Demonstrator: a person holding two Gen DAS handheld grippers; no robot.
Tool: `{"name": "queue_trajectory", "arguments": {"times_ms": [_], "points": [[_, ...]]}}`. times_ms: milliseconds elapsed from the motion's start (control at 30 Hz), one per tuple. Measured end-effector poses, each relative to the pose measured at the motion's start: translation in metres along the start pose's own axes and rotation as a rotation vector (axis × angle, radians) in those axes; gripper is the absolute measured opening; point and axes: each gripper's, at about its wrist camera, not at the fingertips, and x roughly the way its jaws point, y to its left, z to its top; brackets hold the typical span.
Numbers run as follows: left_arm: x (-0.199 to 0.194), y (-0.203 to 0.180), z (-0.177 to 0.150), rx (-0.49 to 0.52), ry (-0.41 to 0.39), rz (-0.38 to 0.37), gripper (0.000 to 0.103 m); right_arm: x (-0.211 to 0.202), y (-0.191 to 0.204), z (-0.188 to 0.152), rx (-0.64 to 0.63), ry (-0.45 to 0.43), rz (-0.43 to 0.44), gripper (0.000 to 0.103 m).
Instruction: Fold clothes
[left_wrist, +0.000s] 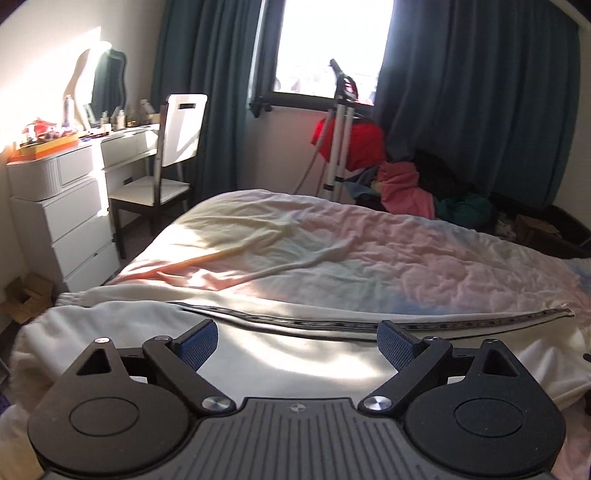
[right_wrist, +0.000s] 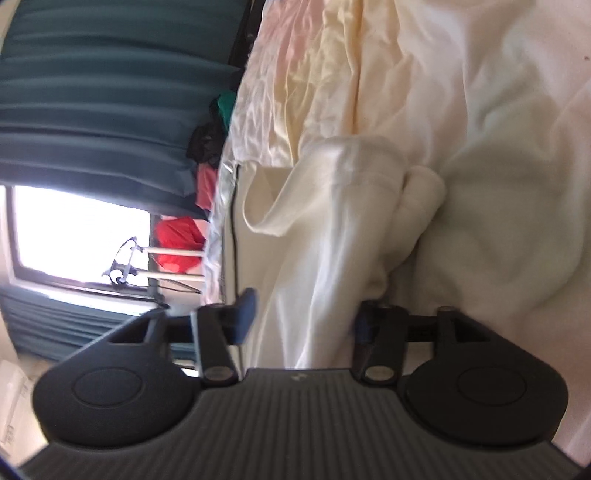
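Bed (left_wrist: 332, 251) fills most of the left wrist view, covered by a wrinkled pastel sheet in pink, pale yellow and light blue. Dark teal curtains (left_wrist: 461, 92) hang on both sides of a bright window (left_wrist: 332, 44). White dresser with drawers (left_wrist: 70, 206) stands left of the bed, its top crowded with small bottles and an orange tray; what the tray holds is too small to tell. White chair with dark legs (left_wrist: 170, 162) sits just beside the dresser. Heap of loose clothes, red, pink, green and black (left_wrist: 406, 181), lies beyond the bed's far side, near a white metal stand (left_wrist: 338, 147).

Cream-white soft garment with a dark zipper strip (left_wrist: 295, 332) lies spread across the near edge of the bed.

Left tool (left_wrist: 297, 343) hovers directly over the garment, blue pads far apart, nothing between them.

Right tool (right_wrist: 306, 317), its view rolled sideways, stands partly open. A fold of the same cream garment (right_wrist: 332, 240) runs between its fingers (right_wrist: 247, 306); the pads do not visibly press on the cloth.
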Motion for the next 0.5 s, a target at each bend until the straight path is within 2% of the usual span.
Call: {"name": "queue_trajectory", "arguments": {"times_ms": [133, 267, 333, 400, 500], "points": [[0.063, -0.042, -0.027, 0.020, 0.079, -0.060, 0.094, -0.001, 0.005, -0.003, -0.059, 0.003, -0.038, 0.058], [0.106, -0.044, -0.064, 0.028, 0.173, -0.053, 0.095, 0.001, 0.008, -0.004, -0.106, -0.044, -0.063, 0.058], [0.115, -0.047, -0.077, 0.091, 0.171, -0.041, 0.099, 0.005, 0.015, -0.006, -0.180, -0.075, -0.095, 0.058], [0.115, -0.052, -0.083, 0.142, 0.151, -0.021, 0.100, 0.011, 0.023, -0.009, -0.267, -0.106, -0.165, 0.058], [0.113, -0.052, -0.085, 0.122, 0.146, -0.023, 0.101, 0.026, 0.035, -0.017, -0.413, -0.111, -0.253, 0.058]]}}
